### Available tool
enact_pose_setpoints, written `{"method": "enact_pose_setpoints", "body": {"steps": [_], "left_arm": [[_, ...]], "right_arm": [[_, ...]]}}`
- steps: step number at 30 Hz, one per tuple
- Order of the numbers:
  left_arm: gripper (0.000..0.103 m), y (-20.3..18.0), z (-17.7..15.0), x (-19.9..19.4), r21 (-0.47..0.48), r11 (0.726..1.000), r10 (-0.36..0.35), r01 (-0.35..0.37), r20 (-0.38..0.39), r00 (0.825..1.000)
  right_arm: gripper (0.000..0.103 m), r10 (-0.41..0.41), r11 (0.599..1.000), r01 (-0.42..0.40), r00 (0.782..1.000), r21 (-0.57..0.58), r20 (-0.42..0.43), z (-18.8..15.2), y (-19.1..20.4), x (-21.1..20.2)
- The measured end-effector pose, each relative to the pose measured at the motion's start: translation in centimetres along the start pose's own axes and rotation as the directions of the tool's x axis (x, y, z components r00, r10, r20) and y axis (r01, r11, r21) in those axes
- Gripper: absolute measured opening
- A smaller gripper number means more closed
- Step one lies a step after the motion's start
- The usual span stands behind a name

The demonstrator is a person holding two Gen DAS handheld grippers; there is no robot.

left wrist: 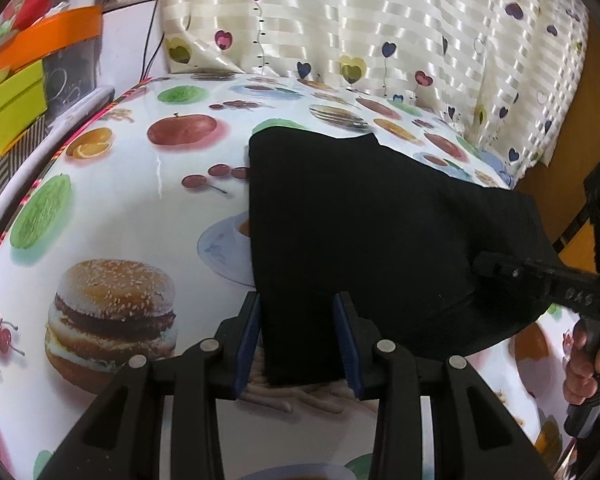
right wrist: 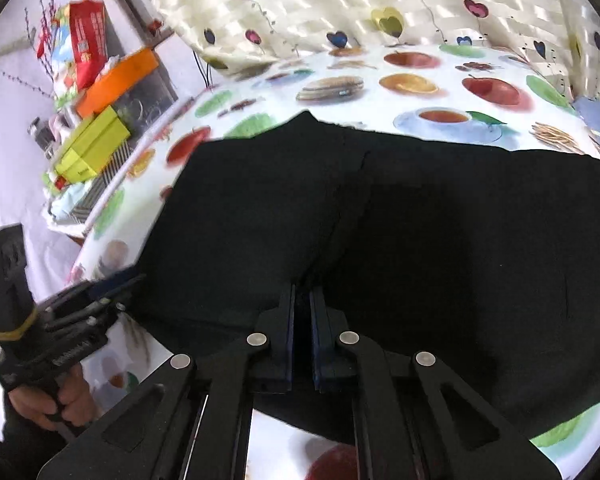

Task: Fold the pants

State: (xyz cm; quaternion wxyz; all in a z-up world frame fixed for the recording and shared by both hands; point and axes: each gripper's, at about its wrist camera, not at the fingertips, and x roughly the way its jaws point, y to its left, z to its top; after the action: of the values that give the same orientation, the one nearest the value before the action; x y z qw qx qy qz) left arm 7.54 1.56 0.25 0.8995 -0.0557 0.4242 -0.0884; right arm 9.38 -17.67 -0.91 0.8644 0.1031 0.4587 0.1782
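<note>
Black pants [left wrist: 360,220] lie spread on a table covered with a food-print cloth [left wrist: 140,220]. My left gripper [left wrist: 298,300] stands open astride a narrow end of the pants, and the fabric lies flat between its blue pads [left wrist: 252,332]. My right gripper [right wrist: 302,288] is shut on a pinch of the pants [right wrist: 460,240] near their front edge, and the cloth puckers at its tips. In the left wrist view the right gripper [left wrist: 484,260] reaches onto the pants from the right, held by a hand [left wrist: 588,364]. The right wrist view has the left gripper [right wrist: 120,280] at the pants' left edge.
A heart-print curtain [left wrist: 380,20] hangs behind the table. Yellow-green boxes [left wrist: 8,108] and an orange box [left wrist: 48,40] are stacked past the table's left edge. A blue cloth [right wrist: 596,116] lies at the far right of the table. The table's rim [left wrist: 40,168] curves along the left.
</note>
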Motion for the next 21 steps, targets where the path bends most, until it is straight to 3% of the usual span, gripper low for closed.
{"method": "enact_pose_setpoints", "body": {"steps": [4,9,11,13,21], "left_arm": [[0.032,0.6,-0.1,-0.4,-0.008,0.999,-0.036,0.035,-0.010,0.999],[0.033,1.3,-0.4,-0.6,-0.052,0.996,-0.076,0.076,-0.001,0.997],[0.033,1.4,-0.3,-0.6,-0.065,0.994,-0.083,0.082,-0.010,0.997],[0.033,1.5,-0.1,-0.6,-0.075,0.993,-0.090,0.089,-0.011,0.996],[0.034,2.2,1.0,0.5,-0.131,0.989,-0.076,0.076,0.004,0.997]], "right_arm": [[0.006,0.033,0.999,-0.033,0.998,-0.002,0.054,-0.7,0.4,-2.4],[0.007,0.031,0.999,-0.031,1.000,0.015,-0.001,-2.3,-0.8,-0.7],[0.013,0.038,0.999,-0.038,0.999,0.017,0.002,-2.0,-0.8,-1.0],[0.019,0.000,1.000,0.000,1.000,0.000,0.022,-1.7,-0.6,-1.6],[0.019,-0.049,0.998,0.054,0.989,-0.027,0.141,-1.8,-0.3,-3.1]]}}
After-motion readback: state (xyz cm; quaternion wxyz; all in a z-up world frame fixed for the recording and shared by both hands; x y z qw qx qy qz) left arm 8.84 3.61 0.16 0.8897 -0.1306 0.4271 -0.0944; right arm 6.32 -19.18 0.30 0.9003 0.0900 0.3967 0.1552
